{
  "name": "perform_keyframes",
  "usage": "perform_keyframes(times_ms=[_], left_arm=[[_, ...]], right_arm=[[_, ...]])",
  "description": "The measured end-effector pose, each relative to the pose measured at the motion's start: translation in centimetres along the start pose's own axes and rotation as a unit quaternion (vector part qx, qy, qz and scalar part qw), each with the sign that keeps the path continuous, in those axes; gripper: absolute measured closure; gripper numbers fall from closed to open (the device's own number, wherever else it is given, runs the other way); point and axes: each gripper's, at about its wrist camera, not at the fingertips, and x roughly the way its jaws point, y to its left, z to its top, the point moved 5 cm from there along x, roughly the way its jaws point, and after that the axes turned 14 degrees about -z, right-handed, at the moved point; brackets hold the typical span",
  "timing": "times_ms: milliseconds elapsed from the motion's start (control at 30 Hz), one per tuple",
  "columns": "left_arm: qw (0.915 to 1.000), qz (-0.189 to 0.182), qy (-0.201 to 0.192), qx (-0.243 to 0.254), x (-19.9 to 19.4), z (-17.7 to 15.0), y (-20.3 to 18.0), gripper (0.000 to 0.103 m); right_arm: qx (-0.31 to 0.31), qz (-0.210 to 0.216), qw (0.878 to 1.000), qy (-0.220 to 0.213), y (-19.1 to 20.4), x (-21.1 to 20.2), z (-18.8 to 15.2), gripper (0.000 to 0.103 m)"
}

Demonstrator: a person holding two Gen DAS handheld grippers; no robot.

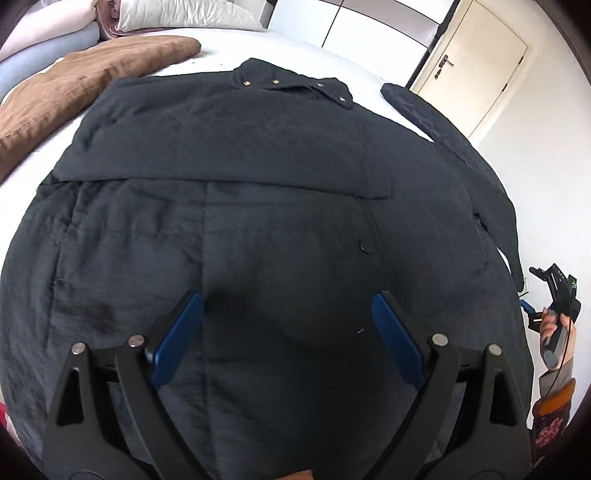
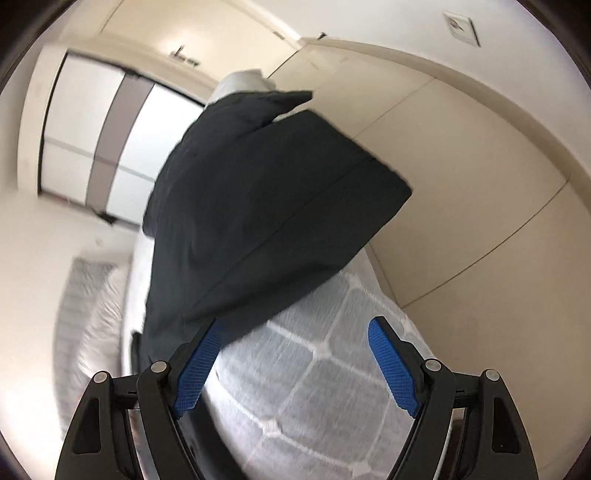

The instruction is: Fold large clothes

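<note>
One dark jacket (image 1: 229, 206), spread flat on the white bed (image 1: 295, 48) ahead of our left gripper (image 1: 286, 343). Its long axis runs straight away from that claw: collar (image 1: 295, 79) at the far end, hem nearest us and passing under the fingers. One sleeve lies folded across the chest as a broad band; the other sleeve (image 1: 454, 147) trails out along the right edge of the bed. We count four snaps on the collar and one dark button (image 1: 366, 246) ahead and right of the claw.

Left gripper: released, both blue pads wide apart above the lower cloth, holding nothing. Right gripper (image 2: 295, 358): likewise spread, empty, hovering over the quilted mattress corner (image 2: 314, 369), with a jacket fold (image 2: 258, 206) just ahead and to its left; this view is blurred.

Edges: bare white sheet shows beyond the collar and in a narrow strip to the far left. One brown blanket (image 1: 74, 92) lies far left of the claw, pillows (image 1: 184, 14) stacked behind it. One door (image 1: 476, 70) stands far right, beyond the bed edge.
</note>
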Motion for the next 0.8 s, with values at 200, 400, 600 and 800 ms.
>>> perform_keyframes(times_ms=[200,400,600,800], left_arm=[[0.9984,0.016,-0.047,0.025,-1.1,0.6,-0.7,0.010],[0.9978,0.019,-0.059,0.022,-1.2,1.3,-0.5,0.010],[0.9979,0.012,-0.062,0.016,-1.2,1.3,-0.5,0.010],[0.9972,0.002,-0.074,0.007,-1.9,1.8,-0.3,0.010]], right_arm=[[0.038,0.019,0.999,-0.001,-1.0,2.1,1.4,0.021],[0.082,0.073,0.993,0.029,-2.3,5.6,2.5,0.021],[0.118,0.130,0.984,0.014,-2.0,5.6,3.7,0.077],[0.061,0.104,0.988,-0.101,1.9,-1.3,4.6,0.094]])
